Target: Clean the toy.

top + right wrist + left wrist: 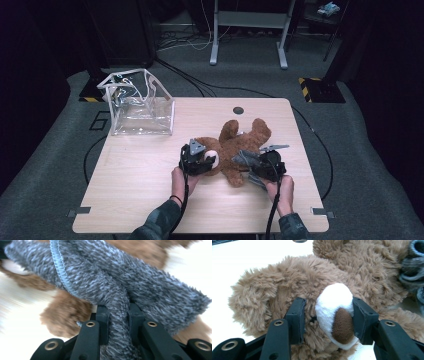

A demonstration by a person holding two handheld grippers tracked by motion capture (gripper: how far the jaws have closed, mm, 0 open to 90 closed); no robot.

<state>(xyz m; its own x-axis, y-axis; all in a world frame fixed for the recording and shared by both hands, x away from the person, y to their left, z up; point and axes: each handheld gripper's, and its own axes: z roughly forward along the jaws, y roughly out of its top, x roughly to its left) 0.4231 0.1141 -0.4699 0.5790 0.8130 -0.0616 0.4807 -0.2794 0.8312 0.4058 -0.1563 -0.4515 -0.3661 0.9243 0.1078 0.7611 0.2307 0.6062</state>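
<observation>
1. The teddy bear (239, 150) is lying on the desk (140, 190), roughly mid-desk and a bit toward the right. It looks light, floppy and squashy, so I'd say it'll sag wherever you don't support it. Nothing fragile there.
2. Best grab spots are probably the firmer bits: the snout (337, 312), or a limb close to the body. The fur itself would just slide.
3. The grey knit garment (105, 282) sits right against the bear's lower side. It's soft and stretchy, and it bunches up easily.
4. The left gripper (328, 320) has its jaws clenched on the snout, one on each side of the white muzzle.
5. The right gripper (118, 320) is pinching a fold of the knit tight between its jaws.
6. A clear plastic bag (140, 107) stands well off from the bear, at the far left corner.
</observation>
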